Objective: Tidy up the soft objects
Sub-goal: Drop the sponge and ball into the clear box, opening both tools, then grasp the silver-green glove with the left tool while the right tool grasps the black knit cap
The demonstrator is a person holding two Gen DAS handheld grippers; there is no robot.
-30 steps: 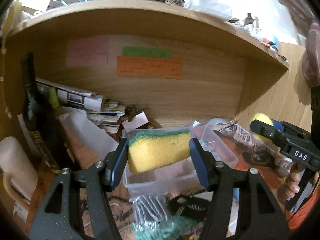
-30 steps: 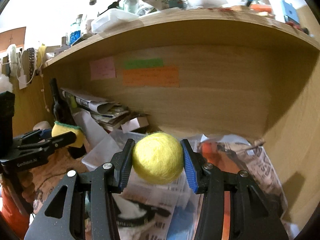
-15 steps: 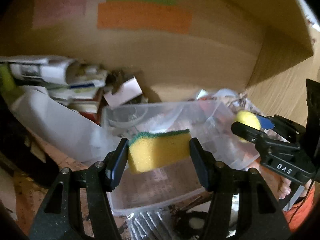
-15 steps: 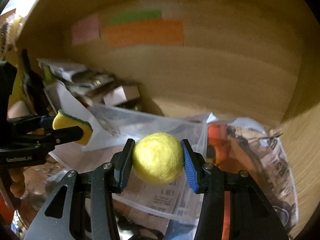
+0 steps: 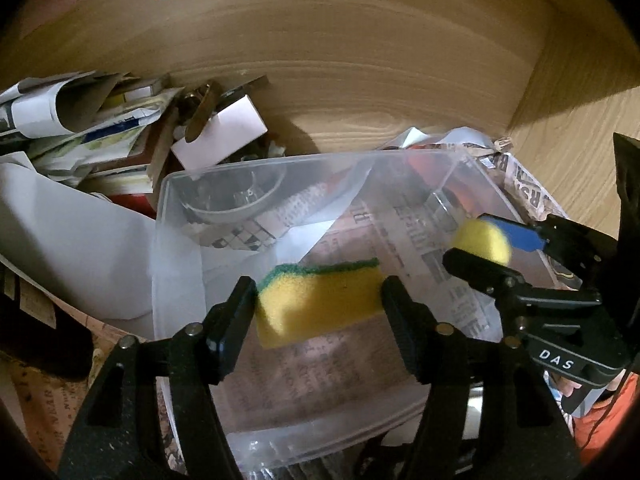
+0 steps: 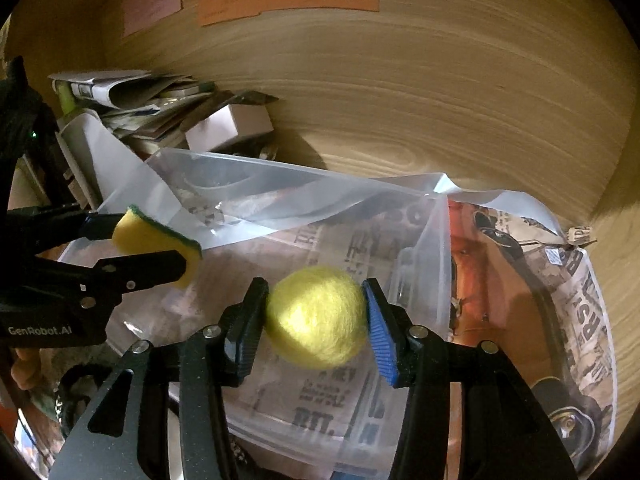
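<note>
My left gripper (image 5: 318,308) is shut on a yellow sponge with a green scouring top (image 5: 316,300) and holds it above the open clear plastic bin (image 5: 176,240). My right gripper (image 6: 316,320) is shut on a fuzzy yellow ball (image 6: 316,318) and holds it over the same bin (image 6: 436,264). In the left wrist view the right gripper (image 5: 492,240) with the ball (image 5: 482,242) hangs over the bin's right side. In the right wrist view the left gripper (image 6: 160,240) with the sponge (image 6: 154,238) is at the bin's left side.
The bin stands on newspaper (image 6: 580,304) in a wooden shelf alcove with a back wall (image 5: 360,60). A pile of papers and a small white box (image 5: 224,132) lie behind the bin at the left. A white sheet (image 5: 72,248) leans at the left.
Both grippers have moved forward and down into the alcove, and the bin now fills the lower view. The sponge and the ball stay clamped as before.
</note>
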